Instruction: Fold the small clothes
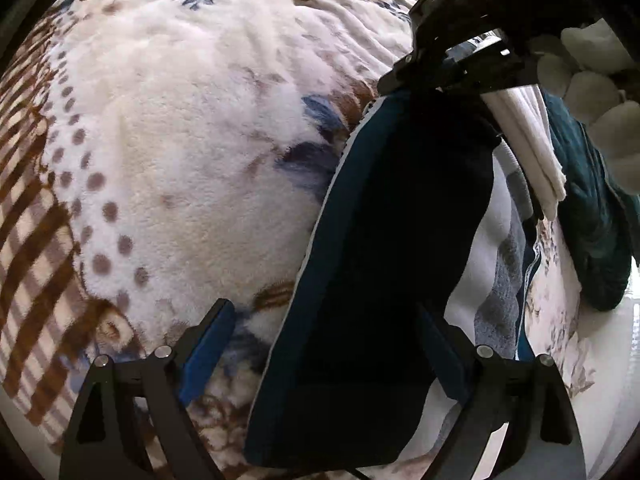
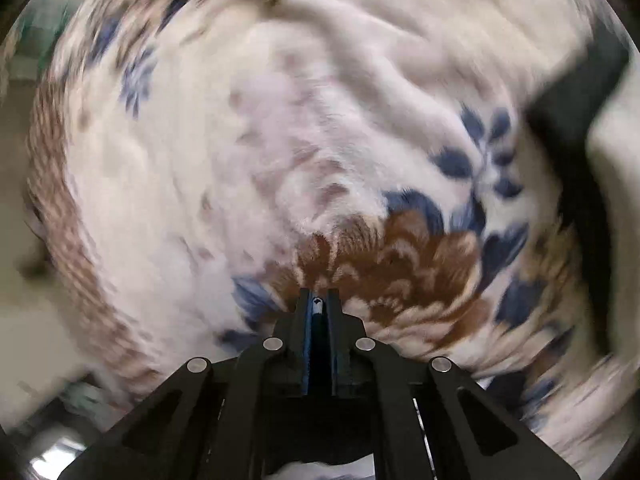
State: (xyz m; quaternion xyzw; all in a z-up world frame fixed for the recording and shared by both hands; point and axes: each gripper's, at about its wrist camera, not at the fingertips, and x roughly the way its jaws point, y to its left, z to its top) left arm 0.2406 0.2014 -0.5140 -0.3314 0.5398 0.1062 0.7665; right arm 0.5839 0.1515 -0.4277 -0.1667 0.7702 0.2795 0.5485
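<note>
A dark navy garment (image 1: 384, 240) lies stretched out on the flowered fleece blanket (image 1: 180, 128). My left gripper (image 1: 326, 344) is open wide just above its near end. The cloth runs between the fingers (image 1: 212, 344), and the pads do not press on it. At the garment's far end my right gripper (image 1: 436, 68) hangs over the blanket, held by a white-gloved hand (image 1: 588, 92). In the blurred right wrist view the right gripper (image 2: 318, 296) is shut with nothing visible in its jaws, over a brown flower (image 2: 384, 264). The dark garment (image 2: 572, 112) shows at the right edge.
Under the navy garment's right side lies a white and grey cloth (image 1: 496, 264). Further right are a folded white cloth (image 1: 536, 148) and a crumpled dark teal garment (image 1: 592, 216). The blanket's brown striped border (image 1: 36, 240) runs along the left.
</note>
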